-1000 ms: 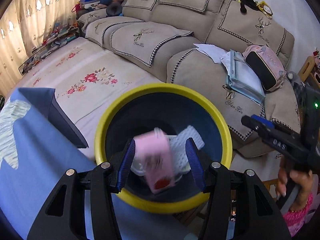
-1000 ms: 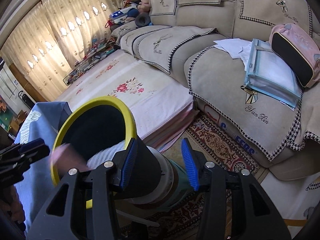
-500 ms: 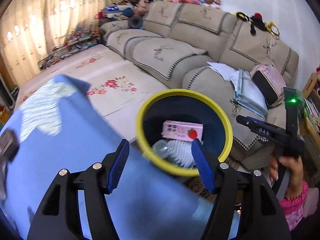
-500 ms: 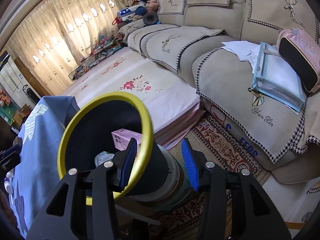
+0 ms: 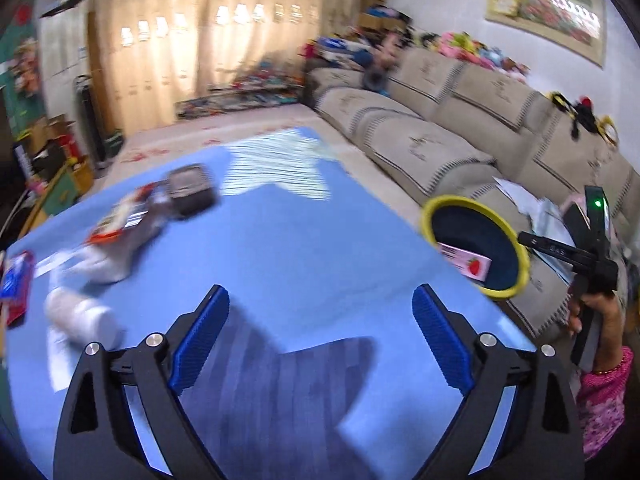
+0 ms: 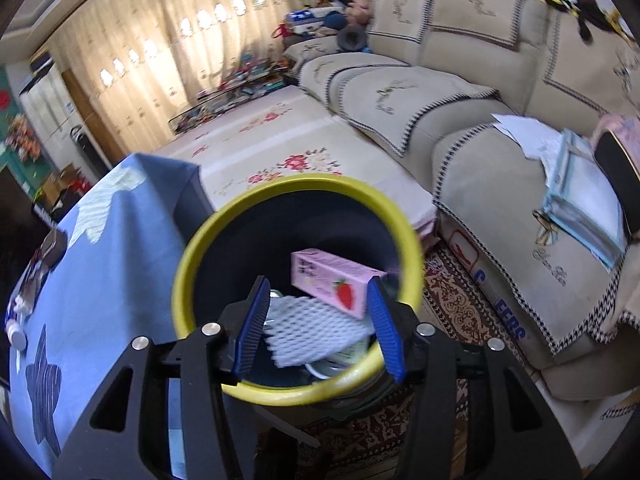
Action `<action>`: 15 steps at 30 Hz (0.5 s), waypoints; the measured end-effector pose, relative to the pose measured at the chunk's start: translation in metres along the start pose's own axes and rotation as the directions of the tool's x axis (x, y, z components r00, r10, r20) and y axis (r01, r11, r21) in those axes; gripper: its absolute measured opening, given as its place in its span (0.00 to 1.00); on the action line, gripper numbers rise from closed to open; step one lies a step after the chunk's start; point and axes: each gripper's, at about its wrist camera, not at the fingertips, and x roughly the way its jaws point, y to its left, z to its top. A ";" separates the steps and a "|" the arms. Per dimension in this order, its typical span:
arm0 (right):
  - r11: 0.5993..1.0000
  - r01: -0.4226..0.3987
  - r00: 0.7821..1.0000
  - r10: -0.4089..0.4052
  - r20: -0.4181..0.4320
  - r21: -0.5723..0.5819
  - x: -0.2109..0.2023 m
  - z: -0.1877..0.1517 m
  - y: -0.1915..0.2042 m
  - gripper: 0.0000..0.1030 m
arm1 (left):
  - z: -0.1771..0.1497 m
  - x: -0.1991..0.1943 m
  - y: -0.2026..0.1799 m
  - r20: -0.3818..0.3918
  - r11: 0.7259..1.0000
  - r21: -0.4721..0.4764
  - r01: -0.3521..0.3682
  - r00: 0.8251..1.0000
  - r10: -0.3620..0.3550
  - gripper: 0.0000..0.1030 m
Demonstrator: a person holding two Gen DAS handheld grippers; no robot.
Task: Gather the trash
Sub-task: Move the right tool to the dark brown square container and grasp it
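My left gripper point(image 5: 320, 296) hangs over the blue table point(image 5: 304, 248), its jaws opening wide with nothing between them. Blurred trash lies at the table's left: a white bottle point(image 5: 80, 316), a red-and-white wrapper point(image 5: 120, 220), a dark flat object point(image 5: 192, 192) and a red packet point(image 5: 16, 280). The yellow-rimmed bin point(image 6: 296, 186) stands beside the table, right under my right gripper point(image 6: 318, 280). That gripper's jaws are opening slightly and are empty. Inside the bin lie a pink strawberry carton point(image 6: 320, 276) and white foam netting point(image 6: 316, 332). The bin point(image 5: 464, 204) and carton point(image 5: 466, 264) also show in the left wrist view.
A beige sofa point(image 6: 480, 92) runs along the right, with papers, a blue folder point(image 6: 584, 196) and a pink bag on it. A floral mat point(image 6: 288, 152) and a patterned rug point(image 6: 452, 292) cover the floor. A hand in a pink sleeve point(image 5: 600, 392) holds the right gripper point(image 5: 532, 240).
The left gripper let the pink carton fall into the bin, swung left over the blue table and opened wide. The right gripper moved from beside the bin to above its mouth.
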 end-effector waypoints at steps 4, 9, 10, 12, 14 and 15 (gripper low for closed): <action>0.997 -0.027 1.000 0.027 -0.007 -0.069 0.002 0.005 0.042 0.47 | -0.013 -0.022 0.052 0.037 0.996 -0.066 -0.066 0.997 0.068 0.90; 0.983 -0.077 0.997 0.075 -0.017 -0.167 0.006 0.011 0.107 0.49 | -0.030 -0.038 0.110 0.052 0.980 -0.128 -0.150 0.986 0.158 0.91; 0.976 -0.100 0.995 0.096 -0.030 -0.194 0.009 0.013 0.125 0.50 | -0.035 -0.041 0.122 0.054 0.976 -0.139 -0.168 0.983 0.177 0.91; 0.961 -0.137 0.990 0.129 -0.051 -0.239 0.012 0.016 0.152 0.50 | -0.042 -0.044 0.139 0.061 0.968 -0.156 -0.197 0.976 0.208 0.91; 0.935 -0.192 0.981 0.177 -0.080 -0.299 0.016 0.019 0.188 0.50 | -0.045 -0.045 0.149 0.069 0.962 -0.172 -0.212 0.972 0.227 0.92; 0.921 -0.217 0.976 0.197 -0.093 -0.324 0.018 0.020 0.203 0.50 | -0.049 -0.045 0.157 0.078 0.957 -0.187 -0.222 0.968 0.240 0.92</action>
